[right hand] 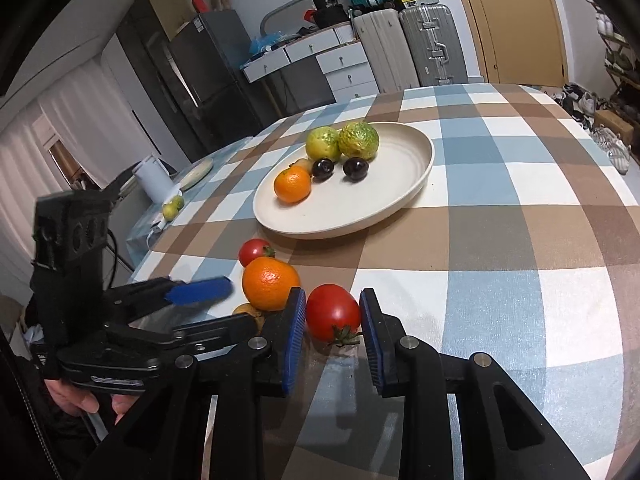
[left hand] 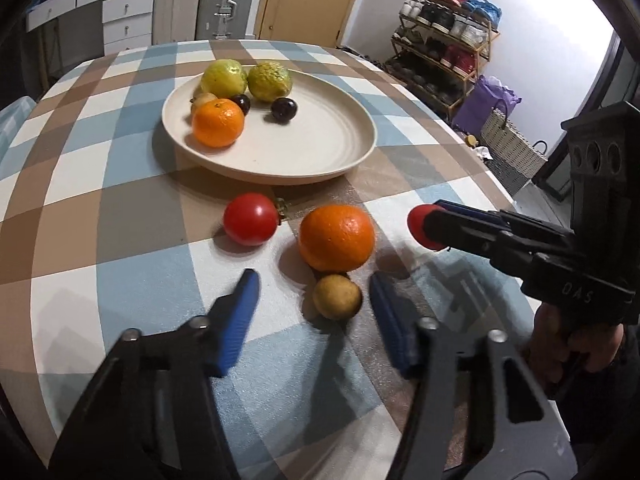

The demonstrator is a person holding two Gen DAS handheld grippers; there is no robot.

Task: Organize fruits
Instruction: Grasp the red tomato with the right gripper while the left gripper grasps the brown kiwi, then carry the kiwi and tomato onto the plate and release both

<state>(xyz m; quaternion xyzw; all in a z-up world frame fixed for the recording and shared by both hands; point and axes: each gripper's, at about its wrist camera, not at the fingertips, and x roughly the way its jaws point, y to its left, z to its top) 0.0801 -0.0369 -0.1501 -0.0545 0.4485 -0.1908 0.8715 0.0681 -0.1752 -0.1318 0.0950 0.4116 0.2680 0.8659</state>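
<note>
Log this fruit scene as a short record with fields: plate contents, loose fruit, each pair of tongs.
plate: two green fruits, one small orange, two dark round fruits, one small yellowish fruit partly hidden
loose on tablecloth: tomato, large orange, small yellow-brown fruit
left tongs: open, small yellow-brown fruit between the pads, untouched
right tongs: shut on a second tomato

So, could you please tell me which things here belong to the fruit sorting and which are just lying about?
Job:
round beige plate
red tomato in the right gripper
second red tomato
large orange
small yellow-brown fruit

Lying about:
white paper roll
silver suitcase
purple bag
</note>
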